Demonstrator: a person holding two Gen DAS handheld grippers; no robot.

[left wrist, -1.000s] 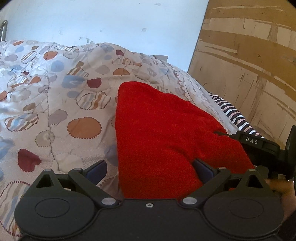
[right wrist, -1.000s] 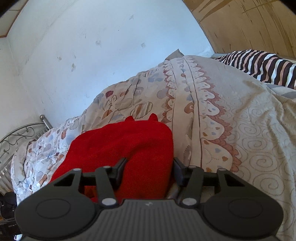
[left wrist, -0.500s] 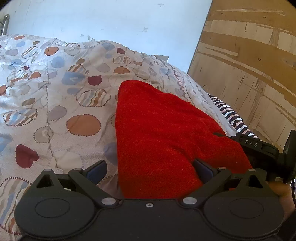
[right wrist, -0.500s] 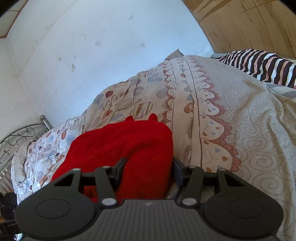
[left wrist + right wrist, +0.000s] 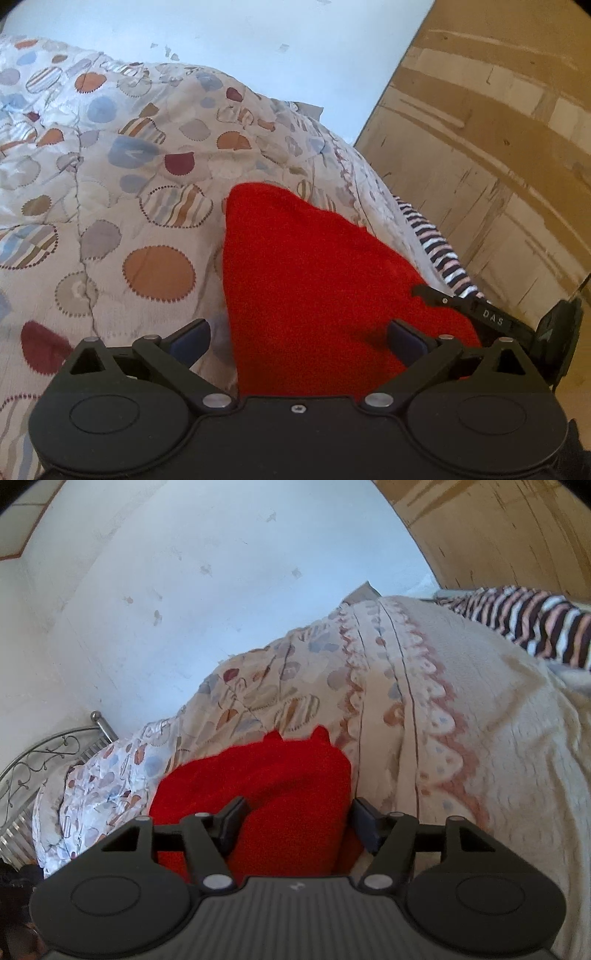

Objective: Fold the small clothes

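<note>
The red garment (image 5: 325, 295) is lying folded on the patterned bedspread (image 5: 110, 206) (striped cloth off to the side). Left gripper (image 5: 299, 338) sits wide open around its near edge. Right gripper (image 5: 295, 821) jaws have just been opening, the garment between them, not pinched.

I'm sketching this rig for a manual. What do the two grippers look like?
Both are matte black plastic with round discs, silver screws and scissor-like linkages. The left gripper has dark blue finger pads. The right gripper has black fingers, a ribbed grey body and white "DAS" lettering.
</note>
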